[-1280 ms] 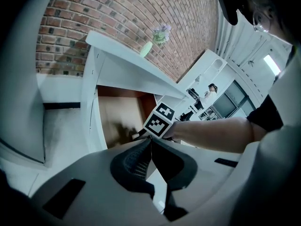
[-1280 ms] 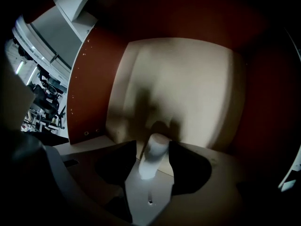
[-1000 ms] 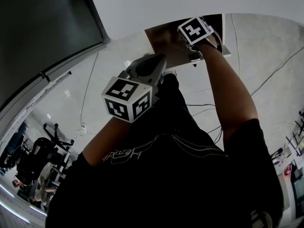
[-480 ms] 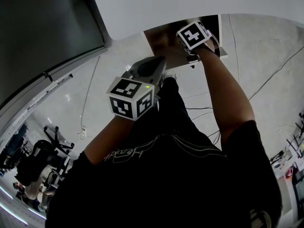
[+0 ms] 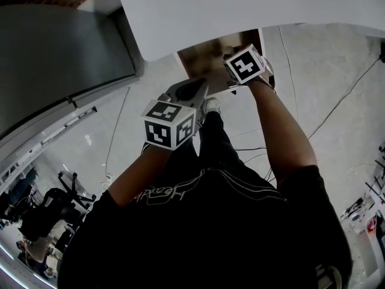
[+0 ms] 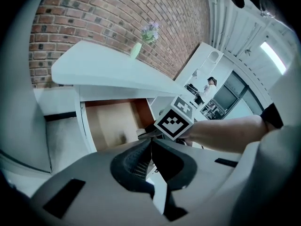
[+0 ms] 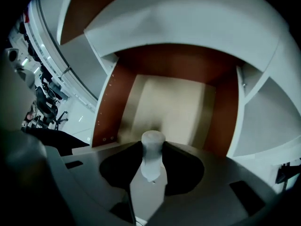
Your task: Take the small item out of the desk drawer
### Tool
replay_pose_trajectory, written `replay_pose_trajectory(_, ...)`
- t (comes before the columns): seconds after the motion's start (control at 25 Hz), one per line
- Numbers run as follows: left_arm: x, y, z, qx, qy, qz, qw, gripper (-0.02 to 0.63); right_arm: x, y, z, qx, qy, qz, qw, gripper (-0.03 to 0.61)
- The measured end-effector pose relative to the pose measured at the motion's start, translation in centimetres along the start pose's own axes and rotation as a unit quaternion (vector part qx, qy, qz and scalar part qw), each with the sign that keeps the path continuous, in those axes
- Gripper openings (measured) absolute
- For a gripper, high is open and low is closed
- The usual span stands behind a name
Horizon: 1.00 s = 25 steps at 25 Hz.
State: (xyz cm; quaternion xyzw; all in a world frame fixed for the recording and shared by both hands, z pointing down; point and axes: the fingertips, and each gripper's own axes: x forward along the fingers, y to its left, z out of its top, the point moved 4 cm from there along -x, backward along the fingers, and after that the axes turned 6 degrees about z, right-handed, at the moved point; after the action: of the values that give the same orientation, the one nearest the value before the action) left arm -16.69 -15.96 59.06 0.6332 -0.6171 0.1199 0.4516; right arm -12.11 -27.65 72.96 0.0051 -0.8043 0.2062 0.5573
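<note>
The desk drawer [image 7: 109, 108] stands pulled out, with brown side walls and a pale floor. A small white bottle-shaped item [image 7: 151, 157] sits upright between the pads of my right gripper [image 7: 152, 146], above the drawer floor. The right jaws are closing and touch the item on both sides. In the head view the right gripper [image 5: 239, 71] reaches into the drawer [image 5: 201, 54] under the white desk top [image 5: 240, 5]. My left gripper [image 5: 198, 88] hovers just in front of the drawer's front edge, shut and holding nothing. The left gripper view shows the drawer [image 6: 110, 124] and the right gripper's marker cube [image 6: 174, 120].
A green vase with purple flowers [image 6: 142, 40] stands on the desk top [image 6: 103, 69] against a brick wall. Cables [image 5: 337, 104] run over the pale floor to the right. Office chairs [image 5: 42, 212] stand at the lower left. The person's dark shirt [image 5: 210, 233] fills the lower middle.
The head view has shifted, so the drawer opening shows more fully. The right gripper stays inside the drawer; the left gripper sits slightly nearer the drawer front.
</note>
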Motion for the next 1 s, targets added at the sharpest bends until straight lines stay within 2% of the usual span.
replay_pose_trajectory(0.16, -1.2, -2.0, 1.3, -0.005, -0.003, -0.008, 0.9999, 0.021, -4.3, 0.8, 0.3, -0.005, -0.041, -0.003, 0.999, 0.144)
replay_pose_trajectory(0.32, -2.2, -4.3, 2.5, 0.013, -0.01, -0.011, 0.9998, 0.021, -9.5, 0.6, 0.8, -0.02, -0.086, -0.029, 0.996, 0.144)
replay_pose_trajectory(0.44, -3.1, -5.9, 3.9, 0.03, -0.018, -0.017, 0.9992, 0.021, -13.1, 1.6, 0.9, -0.002, -0.128, -0.01, 0.992, 0.144)
replay_pose_trajectory(0.72, -6.6, -9.9, 7.2, 0.063, -0.05, -0.038, 0.9961, 0.021, -22.9, 4.3, 0.3, 0.039, -0.242, 0.031, 0.969, 0.144)
replay_pose_trajectory(1.0, -11.7, -13.5, 10.3, 0.093, -0.081, -0.051, 0.9911, 0.021, -32.3, 9.9, 0.5, -0.015, -0.312, 0.048, 0.949, 0.144)
